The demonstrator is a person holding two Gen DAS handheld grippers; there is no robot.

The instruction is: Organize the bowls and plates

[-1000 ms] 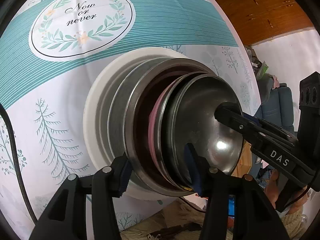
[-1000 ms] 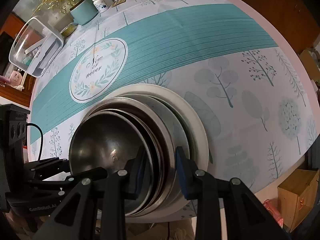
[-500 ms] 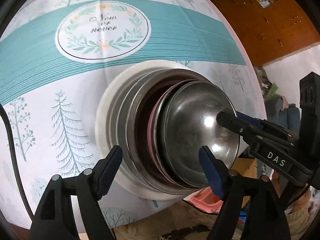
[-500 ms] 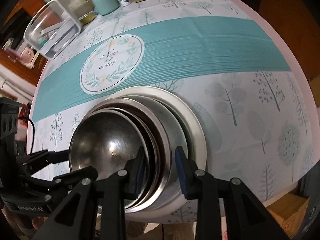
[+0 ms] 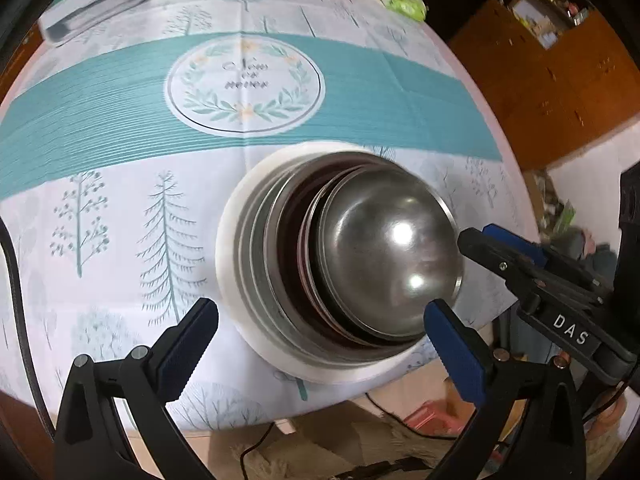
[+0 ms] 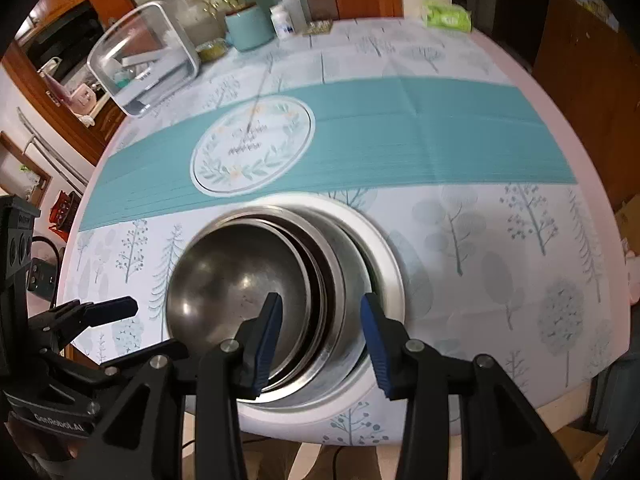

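A tablecloth (image 6: 460, 128) with a teal band and pale trees covered the table, a wreath medallion (image 6: 253, 145) printed on the band. At the far edge stood a clear box (image 6: 144, 60), a teal mug (image 6: 246, 32), a white squeeze bottle (image 6: 286, 14) and a green packet (image 6: 447, 16). Wooden cabinets (image 5: 560, 80) lay beyond.

A glossy steel bowl (image 5: 392, 256) nests in duller metal dishes (image 5: 264, 248) on a matt white plate (image 5: 228, 240); smooth printed tablecloth (image 5: 120, 184).
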